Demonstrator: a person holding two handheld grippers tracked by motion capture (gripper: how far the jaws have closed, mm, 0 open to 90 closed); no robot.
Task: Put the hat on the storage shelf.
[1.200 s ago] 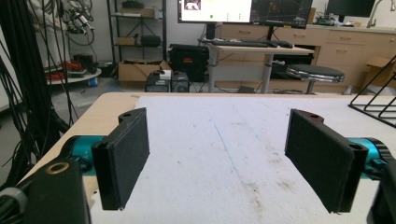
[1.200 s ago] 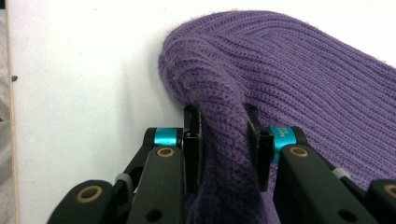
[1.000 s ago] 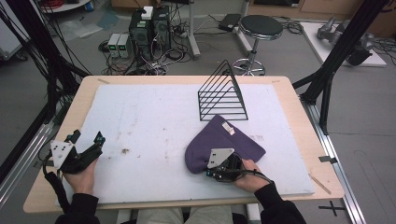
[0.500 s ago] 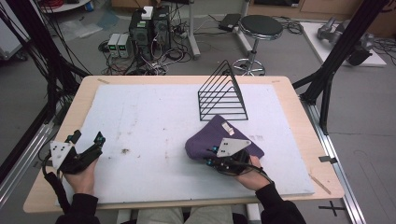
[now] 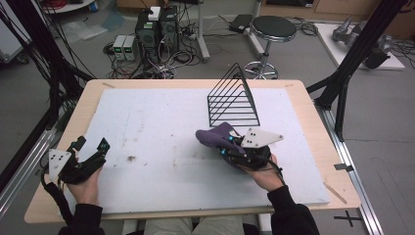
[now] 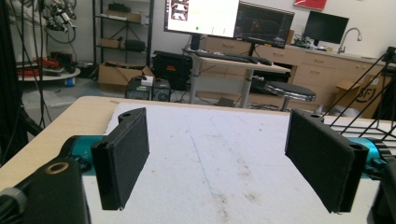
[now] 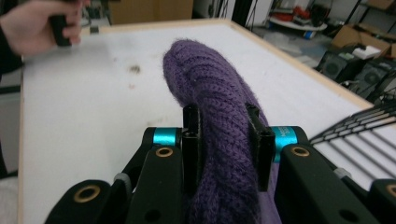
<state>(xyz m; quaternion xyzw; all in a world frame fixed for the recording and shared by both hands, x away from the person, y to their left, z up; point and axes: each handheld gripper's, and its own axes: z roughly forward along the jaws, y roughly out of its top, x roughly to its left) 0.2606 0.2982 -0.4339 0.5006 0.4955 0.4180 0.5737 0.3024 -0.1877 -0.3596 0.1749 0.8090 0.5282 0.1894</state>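
Note:
A purple knitted hat [image 5: 215, 136] hangs bunched above the white mat, just in front of the black wire rack [image 5: 232, 101]. My right gripper [image 5: 229, 145] is shut on it. In the right gripper view the two black pads squeeze a thick fold of the purple knitted hat [image 7: 212, 98], which sticks out past them. Over the mat's left front corner my left gripper [image 5: 92, 145] is open. The left gripper view shows its pads [image 6: 122, 156] wide apart over bare mat, with nothing between them.
The white mat [image 5: 161, 122] covers most of the wooden table [image 5: 308, 105] and carries a small dark stain [image 5: 131, 158]. The wire rack stands at the back right of the mat. A stool [image 5: 272, 28], computers and cables stand on the floor beyond the table.
My right gripper has lifted the purple hat off the mat; the hat lay spread flat before and now hangs bunched from the jaws. The left gripper has stayed where it was.

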